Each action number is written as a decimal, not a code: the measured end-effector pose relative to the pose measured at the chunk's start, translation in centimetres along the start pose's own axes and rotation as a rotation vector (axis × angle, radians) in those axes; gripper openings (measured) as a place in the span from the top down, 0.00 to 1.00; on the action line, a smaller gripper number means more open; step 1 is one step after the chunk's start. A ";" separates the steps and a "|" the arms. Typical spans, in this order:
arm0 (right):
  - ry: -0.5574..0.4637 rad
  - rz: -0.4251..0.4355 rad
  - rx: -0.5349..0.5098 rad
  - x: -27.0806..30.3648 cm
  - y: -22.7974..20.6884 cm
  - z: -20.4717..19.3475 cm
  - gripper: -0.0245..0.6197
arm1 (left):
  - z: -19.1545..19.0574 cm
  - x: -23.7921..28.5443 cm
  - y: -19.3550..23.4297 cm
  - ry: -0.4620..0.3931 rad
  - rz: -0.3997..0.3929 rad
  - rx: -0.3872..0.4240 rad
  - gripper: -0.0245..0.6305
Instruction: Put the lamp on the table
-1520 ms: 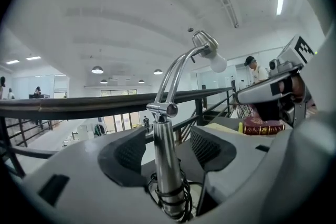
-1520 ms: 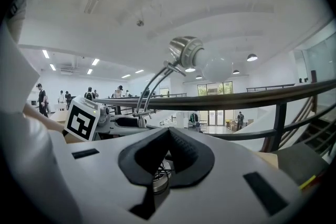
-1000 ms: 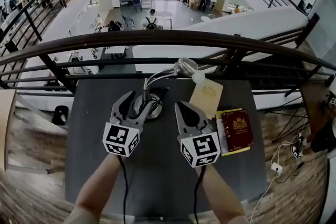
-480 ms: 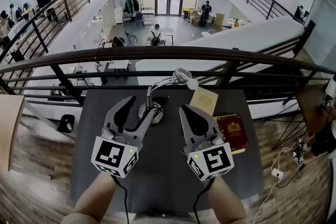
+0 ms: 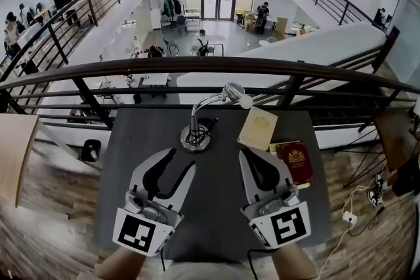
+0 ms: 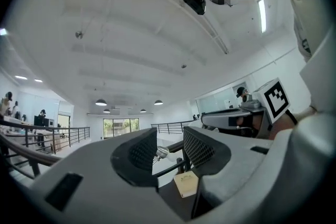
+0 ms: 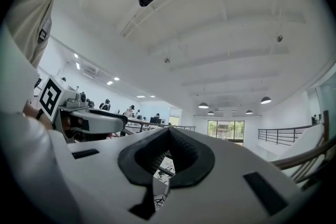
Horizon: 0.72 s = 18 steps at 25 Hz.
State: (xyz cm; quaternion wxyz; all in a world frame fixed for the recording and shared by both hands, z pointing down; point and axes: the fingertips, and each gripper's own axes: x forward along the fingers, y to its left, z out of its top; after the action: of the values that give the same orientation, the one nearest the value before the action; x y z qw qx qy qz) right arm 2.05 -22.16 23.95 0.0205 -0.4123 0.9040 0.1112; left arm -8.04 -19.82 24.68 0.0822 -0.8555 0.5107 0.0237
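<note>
On the table (image 5: 216, 197) the lamp (image 5: 196, 133) stands upright, head aimed right

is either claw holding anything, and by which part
Nothing is held. The left claw is closing with nothing between its jaws, the right claw is shut and empty, and the lamp stands free on the table.

Bright even daylight, sharp, heavy fisheye distortion
</note>
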 end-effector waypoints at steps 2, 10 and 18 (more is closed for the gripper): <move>0.010 0.004 0.012 -1.0 0.2 -0.4 0.96 | -0.8 -1.2 -0.5 0.015 0.009 -0.003 0.73; 0.067 0.003 0.134 -3.4 1.6 -3.2 0.96 | -2.7 -3.4 -0.6 0.002 0.049 0.000 0.96; 0.062 0.022 0.131 -4.9 4.0 -4.6 0.96 | -5.8 -3.6 -3.2 0.064 0.018 -0.062 0.96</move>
State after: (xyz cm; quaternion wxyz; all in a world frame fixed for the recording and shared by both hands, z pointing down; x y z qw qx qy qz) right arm 2.47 -16.99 29.76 0.0180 -0.4033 0.9140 0.0393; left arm -7.18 -16.20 31.23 0.0390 -0.8532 0.5199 0.0128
